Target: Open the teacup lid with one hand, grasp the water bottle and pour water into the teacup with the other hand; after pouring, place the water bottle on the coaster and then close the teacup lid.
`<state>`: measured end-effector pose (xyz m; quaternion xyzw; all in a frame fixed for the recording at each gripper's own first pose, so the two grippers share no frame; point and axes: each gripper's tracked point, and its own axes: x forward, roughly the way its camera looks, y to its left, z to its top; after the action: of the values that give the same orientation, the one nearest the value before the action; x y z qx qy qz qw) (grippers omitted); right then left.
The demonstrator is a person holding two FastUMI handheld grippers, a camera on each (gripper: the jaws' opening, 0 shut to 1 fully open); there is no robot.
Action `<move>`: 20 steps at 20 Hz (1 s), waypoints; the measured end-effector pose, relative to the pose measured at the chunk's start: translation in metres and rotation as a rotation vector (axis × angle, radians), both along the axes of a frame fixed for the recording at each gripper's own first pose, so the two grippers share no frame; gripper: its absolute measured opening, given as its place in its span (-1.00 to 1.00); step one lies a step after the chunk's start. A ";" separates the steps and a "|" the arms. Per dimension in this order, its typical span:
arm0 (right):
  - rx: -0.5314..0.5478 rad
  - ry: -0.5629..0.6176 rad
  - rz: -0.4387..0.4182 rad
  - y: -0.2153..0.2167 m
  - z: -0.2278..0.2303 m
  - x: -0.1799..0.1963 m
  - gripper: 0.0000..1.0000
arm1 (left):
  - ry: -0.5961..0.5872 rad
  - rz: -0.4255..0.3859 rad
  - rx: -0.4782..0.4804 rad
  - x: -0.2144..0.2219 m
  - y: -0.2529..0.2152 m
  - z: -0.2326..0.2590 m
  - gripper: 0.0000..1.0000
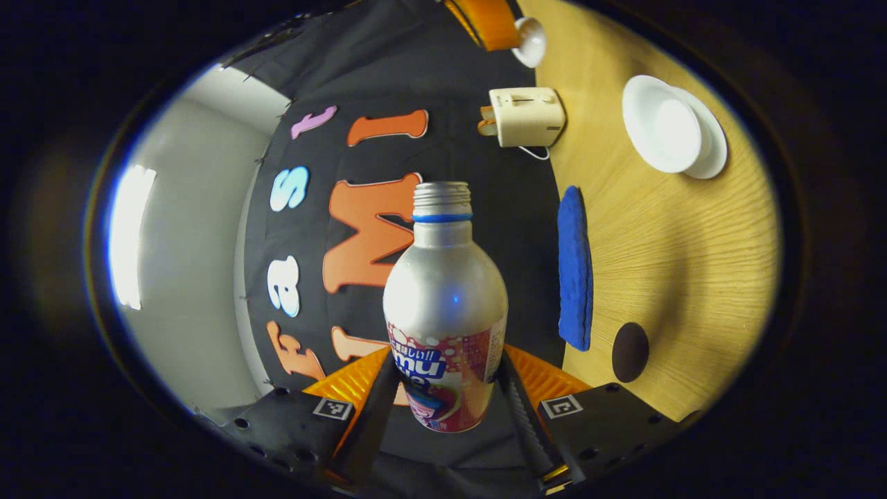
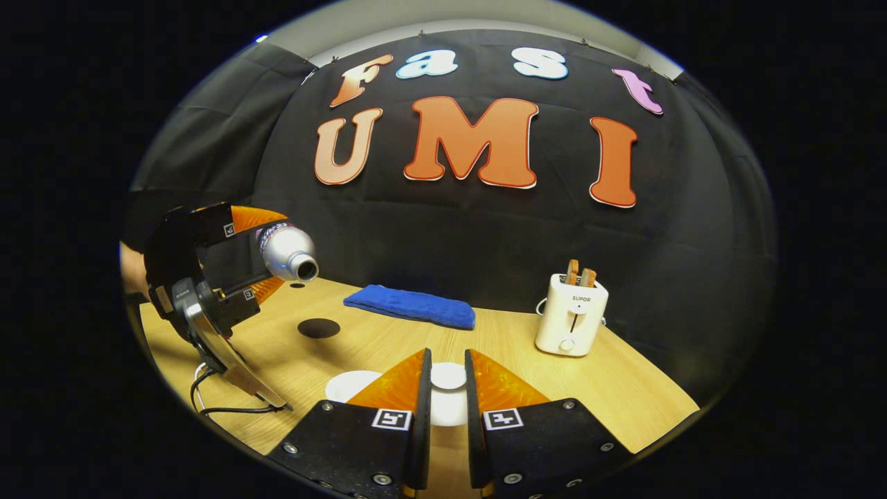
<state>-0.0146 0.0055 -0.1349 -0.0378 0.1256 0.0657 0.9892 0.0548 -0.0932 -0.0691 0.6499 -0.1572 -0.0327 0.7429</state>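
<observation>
Both fingers of the left gripper point(image 1: 443, 388) press against the labelled lower body of the water bottle point(image 1: 445, 305), so its jaws pinch the bottle. In the right gripper view, the same bottle point(image 2: 287, 252) is held tipped on its side above the left part of the surface point(image 2: 624, 388), its uncapped mouth pointing toward the middle of the booth. A hand point(image 2: 132, 274) holds that gripper.

Right gripper point(image 2: 448, 388) jaws stand nearly together, with only a narrow gap; the knob of the teacup lid point(image 2: 448, 375) shows through that gap, and whether the fingers press on it cannot be told. The white teacup point(image 1: 662, 125) rests on a saucer point(image 1: 714, 149).

Dark round coaster point(image 2: 318, 328) lies flat near the bottle. Blue cloth point(image 2: 410, 305) lies behind the coaster. Toaster point(image 2: 572, 313) stands at the right.
</observation>
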 end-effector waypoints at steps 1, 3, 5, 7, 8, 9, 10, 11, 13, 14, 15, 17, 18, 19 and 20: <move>-0.002 0.005 -0.001 0.001 -0.001 0.002 -0.53 | -0.014 0.002 -0.041 0.004 0.001 0.004 0.66; -0.011 0.001 0.000 0.006 0.000 0.004 -0.53 | -0.035 0.004 -0.142 0.006 0.003 0.007 0.59; -0.007 0.004 0.004 0.012 0.000 0.007 -0.53 | -0.057 0.007 -0.262 0.010 0.011 0.014 0.66; -0.003 0.009 0.008 0.017 0.000 0.010 -0.53 | -0.063 0.008 -0.410 0.011 0.025 0.029 0.65; -0.004 0.008 0.010 0.018 0.001 0.012 -0.53 | -0.056 0.009 -0.481 0.012 0.033 0.032 0.65; -0.002 0.004 0.013 0.021 0.003 0.013 -0.53 | -0.044 0.023 -0.532 0.016 0.039 0.033 0.66; 0.002 0.001 0.013 0.023 0.004 0.014 -0.53 | -0.029 0.041 -0.588 0.023 0.043 0.028 0.65; 0.005 0.000 0.018 0.026 0.004 0.015 -0.53 | 0.004 0.047 -0.656 0.030 0.045 0.023 0.58; 0.002 -0.004 0.023 0.027 0.005 0.015 -0.53 | 0.051 0.066 -0.797 0.049 0.054 0.016 0.65; -0.002 -0.010 0.022 0.027 0.007 0.016 -0.53 | 0.068 0.077 -0.866 0.051 0.060 0.012 0.65; -0.006 -0.012 0.024 0.028 0.010 0.018 -0.53 | 0.096 0.076 -0.927 0.054 0.059 0.009 0.65; -0.009 -0.018 0.024 0.031 0.014 0.020 -0.53 | 0.144 0.077 -1.041 0.067 0.064 -0.001 0.66; -0.010 -0.017 0.030 0.033 0.016 0.022 -0.53 | 0.170 0.084 -1.101 0.074 0.067 -0.007 0.65; -0.011 -0.018 0.030 0.033 0.017 0.022 -0.53 | 0.216 0.083 -1.160 0.077 0.065 -0.012 0.65; -0.013 -0.017 0.035 0.034 0.017 0.023 -0.53 | 0.270 0.091 -1.216 0.082 0.066 -0.021 0.65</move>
<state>0.0083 0.0394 -0.1180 -0.0470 0.1167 0.0818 0.9887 0.1367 -0.0276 -0.0900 0.1070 -0.0243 0.0124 0.9939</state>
